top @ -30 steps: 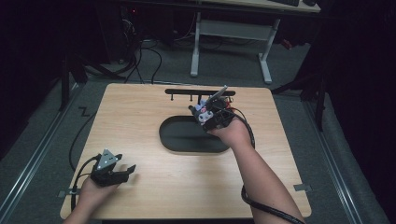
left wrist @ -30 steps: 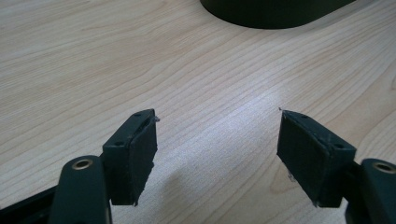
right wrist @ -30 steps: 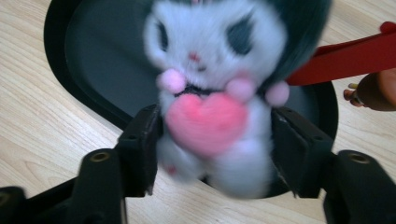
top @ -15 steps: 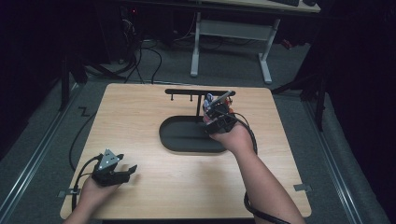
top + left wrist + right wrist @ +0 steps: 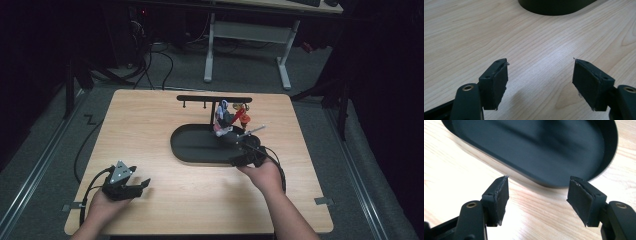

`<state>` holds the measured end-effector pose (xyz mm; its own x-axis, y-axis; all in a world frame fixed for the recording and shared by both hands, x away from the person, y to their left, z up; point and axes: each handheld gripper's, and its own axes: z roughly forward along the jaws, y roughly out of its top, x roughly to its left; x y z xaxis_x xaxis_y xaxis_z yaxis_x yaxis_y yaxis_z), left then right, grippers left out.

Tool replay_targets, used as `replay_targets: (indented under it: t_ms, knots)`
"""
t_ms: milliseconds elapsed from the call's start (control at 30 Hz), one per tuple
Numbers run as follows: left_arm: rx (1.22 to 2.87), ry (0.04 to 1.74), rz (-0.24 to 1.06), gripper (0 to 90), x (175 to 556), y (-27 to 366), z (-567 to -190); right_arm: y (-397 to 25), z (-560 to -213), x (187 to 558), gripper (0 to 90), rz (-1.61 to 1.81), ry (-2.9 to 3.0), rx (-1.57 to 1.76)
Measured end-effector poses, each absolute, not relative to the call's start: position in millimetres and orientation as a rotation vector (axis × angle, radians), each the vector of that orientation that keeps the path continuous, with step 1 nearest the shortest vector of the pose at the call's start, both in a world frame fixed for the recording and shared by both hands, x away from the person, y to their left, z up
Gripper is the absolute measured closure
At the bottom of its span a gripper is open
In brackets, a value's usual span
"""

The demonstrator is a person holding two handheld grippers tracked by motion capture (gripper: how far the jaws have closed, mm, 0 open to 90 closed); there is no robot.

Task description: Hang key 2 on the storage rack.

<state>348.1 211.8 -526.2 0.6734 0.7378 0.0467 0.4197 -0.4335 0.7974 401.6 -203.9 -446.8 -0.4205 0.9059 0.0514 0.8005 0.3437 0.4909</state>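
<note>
Keychain (image 5: 226,118) on rack, details blurred | right gripper (image 5: 537,195) released | left gripper (image 5: 540,80) released

A lab or recording workspace is suggested: a pale wooden surface (image 5: 165,125) is set on grey carpet (image 5: 250,75) in a darkened room, metal rails (image 5: 35,170) are laid along the floor on both sides, black cables (image 5: 150,62) are strewn behind, and a white-legged desk (image 5: 280,55) is seen beyond

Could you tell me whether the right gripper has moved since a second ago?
Yes. The right gripper has pulled back from the hanging trinkets to the near rim of the black tray, open.
</note>
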Motion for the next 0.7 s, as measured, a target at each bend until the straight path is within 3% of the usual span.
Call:
replay_targets:
  t_ms: [333,700]
  knots:
    - [2.103,0.848,0.487,28.6,342.9,204.4,-526.3,-226.9,-492.1,353.3,29.9,0.829,2.226,1.500]
    - [2.110,0.798,0.470,28.4,337.2,195.2,-526.0,-232.8,-516.7,297.6,28.9,0.943,2.088,1.371]
